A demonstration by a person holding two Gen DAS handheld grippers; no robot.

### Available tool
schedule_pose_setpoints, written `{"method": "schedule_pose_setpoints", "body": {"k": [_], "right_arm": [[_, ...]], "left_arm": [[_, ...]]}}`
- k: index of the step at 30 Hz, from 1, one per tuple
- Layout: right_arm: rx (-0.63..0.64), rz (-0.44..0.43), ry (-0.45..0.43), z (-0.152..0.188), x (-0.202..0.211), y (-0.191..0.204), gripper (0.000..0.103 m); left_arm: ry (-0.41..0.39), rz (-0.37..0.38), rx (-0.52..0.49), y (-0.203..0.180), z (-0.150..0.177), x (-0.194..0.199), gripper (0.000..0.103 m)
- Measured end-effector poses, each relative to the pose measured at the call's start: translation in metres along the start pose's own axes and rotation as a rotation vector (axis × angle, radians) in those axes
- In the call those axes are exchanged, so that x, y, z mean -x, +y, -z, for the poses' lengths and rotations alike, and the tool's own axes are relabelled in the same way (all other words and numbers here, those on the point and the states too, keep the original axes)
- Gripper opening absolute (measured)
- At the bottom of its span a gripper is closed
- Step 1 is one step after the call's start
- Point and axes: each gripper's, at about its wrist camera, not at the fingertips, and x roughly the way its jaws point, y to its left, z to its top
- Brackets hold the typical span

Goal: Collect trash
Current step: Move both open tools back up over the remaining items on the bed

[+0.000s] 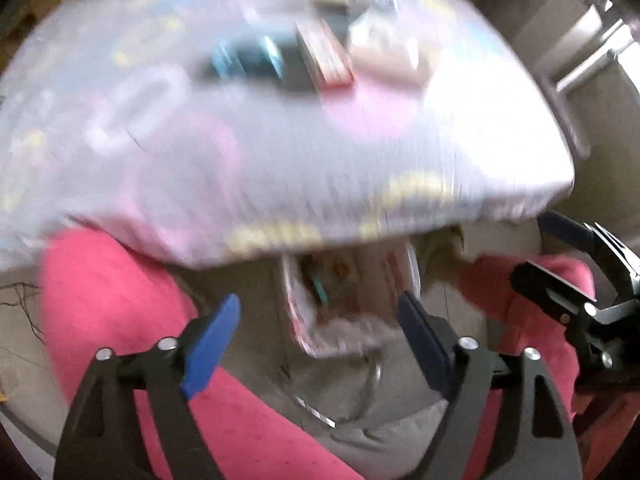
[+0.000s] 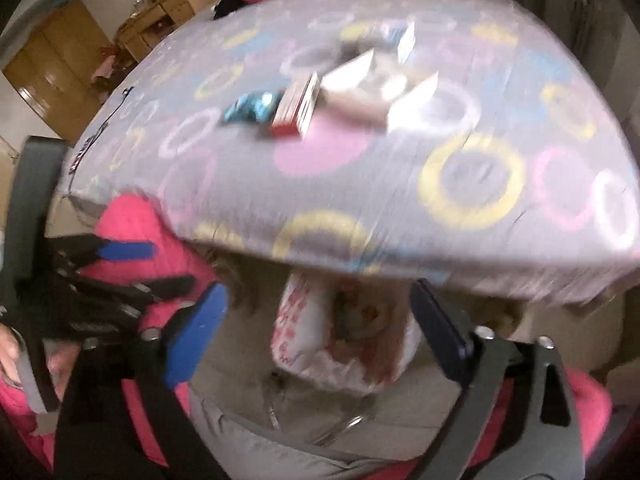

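Status: early stage. Left gripper [image 1: 316,340] and right gripper [image 2: 320,332] both released, nothing between pads. Plastic bag [image 2: 340,344] below bed edge w/ some scraps inside. Remaining on bed sheet [image 2: 400,184]: red-white box [image 2: 296,108], blue wrapper [image 2: 250,108], white cartons [image 2: 380,84]. Approx. most pickup left.

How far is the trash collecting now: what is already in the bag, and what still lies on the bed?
Done: the white bag below the bed edge already holds some items, too blurred to name.
In hand: nothing. The left gripper and the right gripper are both open and empty above the bag.
Left: a blue wrapper, a red-and-white box and white paper pieces still lie on the bed.
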Motion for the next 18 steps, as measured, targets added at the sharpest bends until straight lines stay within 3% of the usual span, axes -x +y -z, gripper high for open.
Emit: {"method": "schedule_pose_setpoints", "body": {"k": [5, 7, 10, 12, 18], "right_arm": [[0.098, 0.085, -0.104, -0.035, 0.038, 0.002, 0.096], [0.141, 0.13, -0.095, -0.05, 0.04, 0.003, 0.096], [0.236, 0.141, -0.032, -0.073, 0.039, 0.007, 0.096], [0.281, 0.172, -0.045, -0.081, 0.044, 0.012, 0.096], [0.451, 0.097, -0.036, -0.118, 0.055, 0.025, 0.096]], "left_arm": [[-0.052, -0.012, 0.064, 0.026, -0.031, 0.043, 0.084], [-0.037, -0.035, 0.04, 0.031, -0.045, 0.052, 0.084], [-0.022, -0.082, -0.06, 0.034, -0.066, 0.063, 0.084], [-0.042, -0.098, -0.121, 0.033, -0.078, 0.071, 0.086], [-0.01, -0.081, -0.327, 0.037, -0.121, 0.076, 0.089]]}}
